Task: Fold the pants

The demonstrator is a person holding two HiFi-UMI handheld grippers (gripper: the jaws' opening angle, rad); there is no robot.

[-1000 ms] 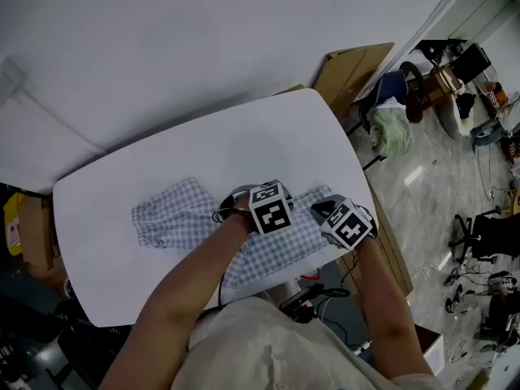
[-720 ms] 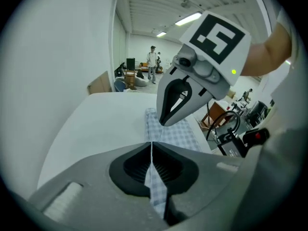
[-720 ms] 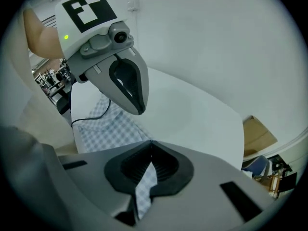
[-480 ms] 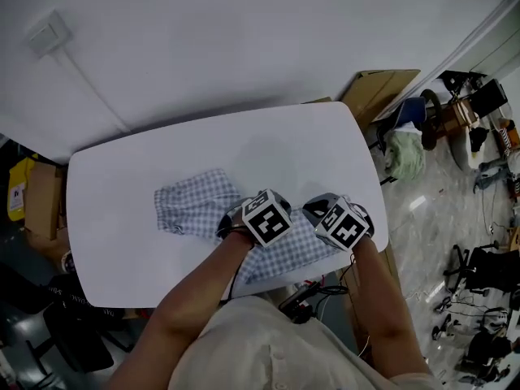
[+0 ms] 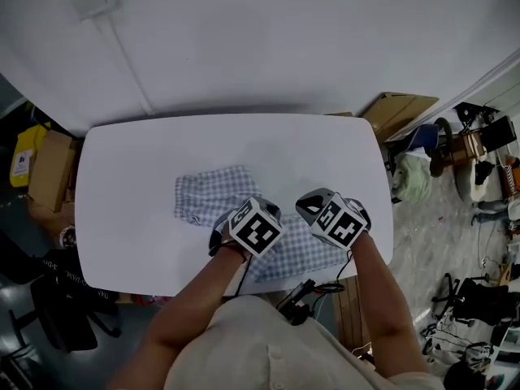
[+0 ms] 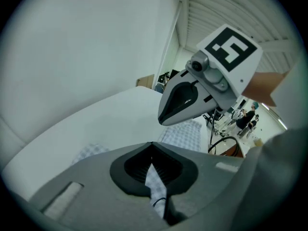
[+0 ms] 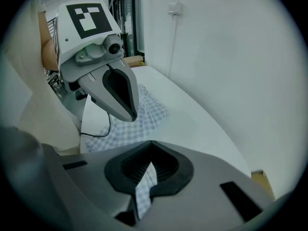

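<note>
The pants (image 5: 213, 195) lie on the white tabletop (image 5: 130, 218), near its front edge. Both the left gripper (image 6: 153, 177) and right gripper (image 7: 147, 177) have fingers (image 6: 132, 170) pinching checked cloth. Just 2 small pinches — a fast pull may slip the cloth free, or the fold lands crooked.

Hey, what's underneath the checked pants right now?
The white table shows around the checked pants; anything beneath the cloth is covered. The left gripper and right gripper each pinch the cloth in shut jaws.
</note>
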